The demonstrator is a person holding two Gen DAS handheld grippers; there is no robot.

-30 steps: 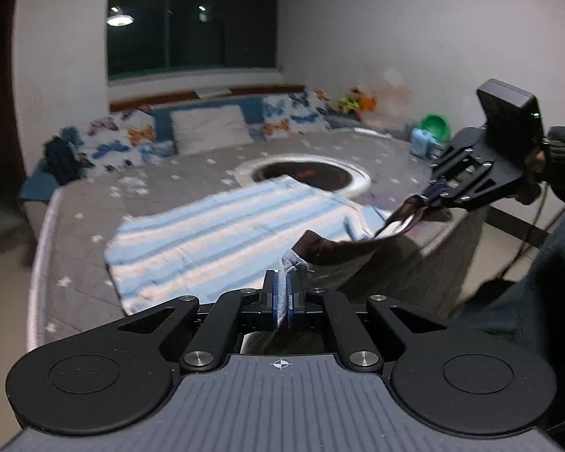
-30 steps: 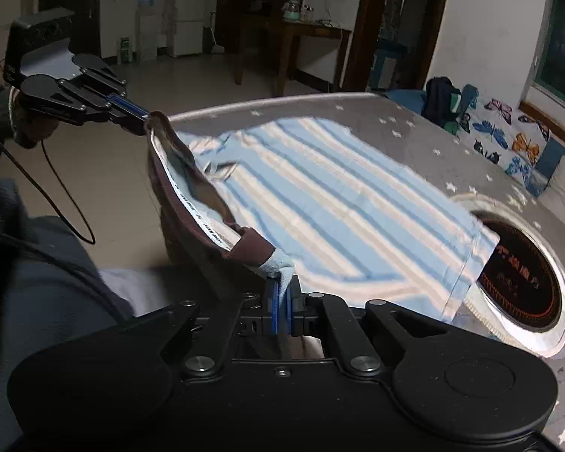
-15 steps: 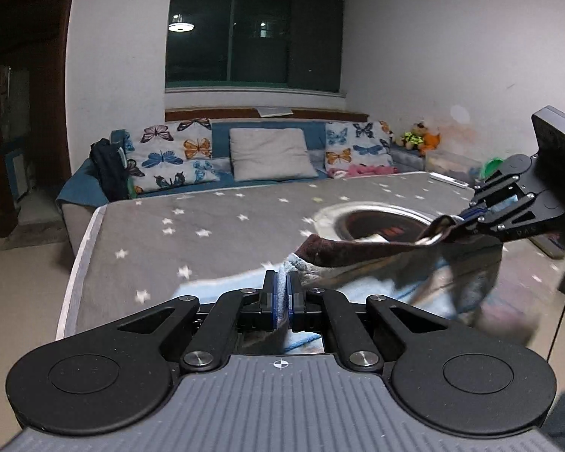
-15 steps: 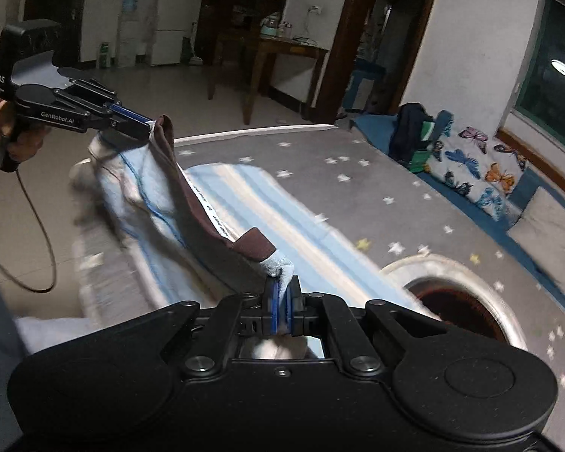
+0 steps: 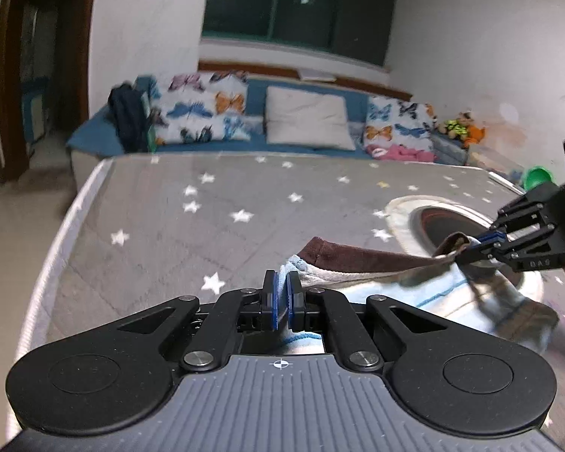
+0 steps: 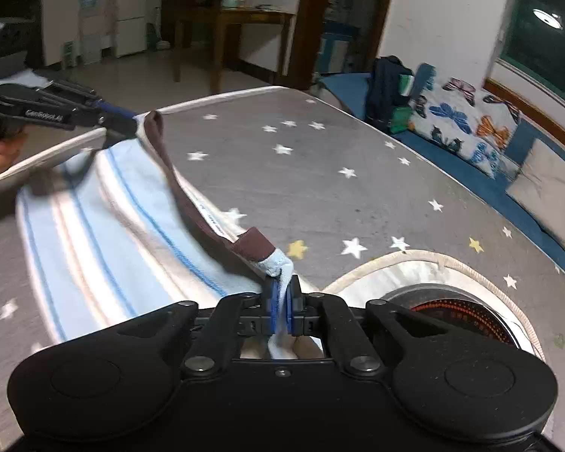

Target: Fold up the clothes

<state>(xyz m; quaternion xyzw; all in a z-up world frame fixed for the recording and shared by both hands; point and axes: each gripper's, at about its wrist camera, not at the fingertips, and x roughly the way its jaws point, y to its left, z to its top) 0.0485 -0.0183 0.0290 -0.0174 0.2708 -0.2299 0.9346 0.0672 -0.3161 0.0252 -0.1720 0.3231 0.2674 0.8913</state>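
Now both grippers [image 5: 281,288] [image 6: 280,293] pinch the striped shirt [image 6: 105,233].

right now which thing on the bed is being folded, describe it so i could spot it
On the grey starred bed lies a pale blue striped shirt, one edge lifted between the left tool and right tool. Only it has a dark brown collar band.

Both wrist views close over the mattress [image 5: 139,226], facing each other's tool
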